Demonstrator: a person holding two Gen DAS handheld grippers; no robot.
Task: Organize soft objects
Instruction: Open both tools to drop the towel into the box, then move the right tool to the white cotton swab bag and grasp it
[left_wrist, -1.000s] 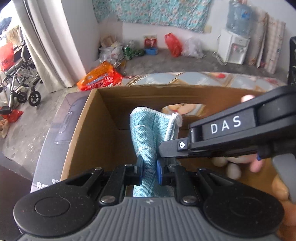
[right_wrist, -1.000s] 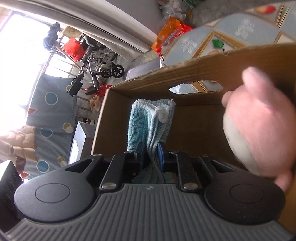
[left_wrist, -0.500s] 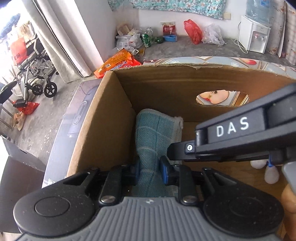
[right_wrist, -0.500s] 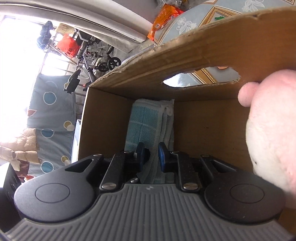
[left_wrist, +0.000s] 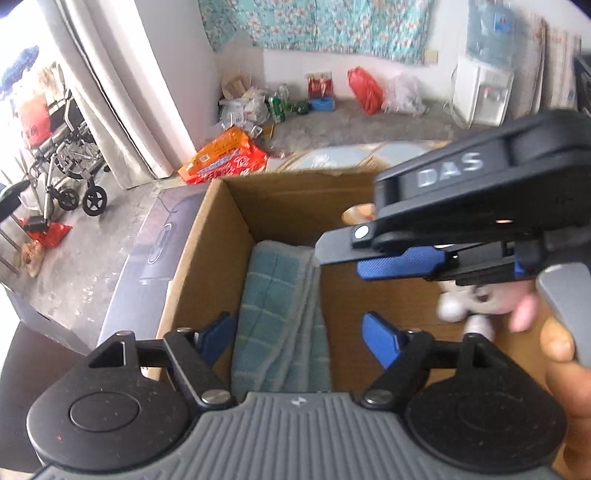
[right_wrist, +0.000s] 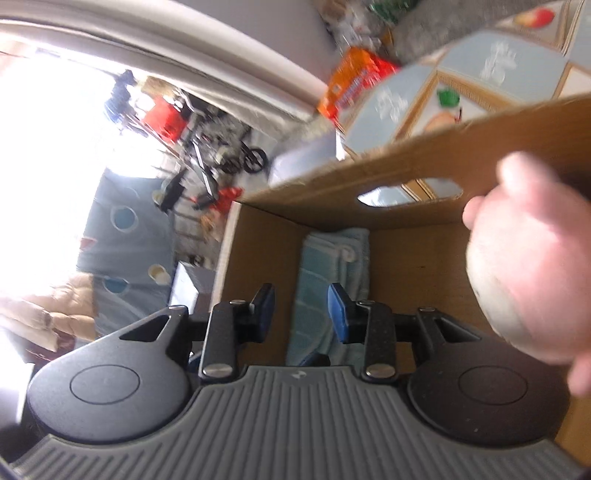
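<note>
A folded teal towel (left_wrist: 280, 306) lies inside the cardboard box (left_wrist: 192, 273), along its left wall. My left gripper (left_wrist: 299, 338) hangs over the towel with its jaws opening; the pads stand clear on both sides. In the right wrist view the same towel (right_wrist: 317, 269) lies below my right gripper (right_wrist: 301, 308), whose jaws are also opening and do not press on it. The right gripper's fingers (left_wrist: 402, 260) cross the left wrist view above the box. A pink and white plush toy (left_wrist: 476, 299) sits in the right part of the box, close and blurred as the plush toy (right_wrist: 524, 266).
The box's far wall (right_wrist: 406, 170) has a hand hole. A grey case (left_wrist: 147, 266) stands left of the box. On the floor beyond are an orange package (left_wrist: 225, 155), a wheelchair (left_wrist: 62, 162), bags and a water dispenser (left_wrist: 484, 92).
Both grippers were shut on the upright towel; both have opened and drawn back upward. The towel has dropped and now lies in the box.
</note>
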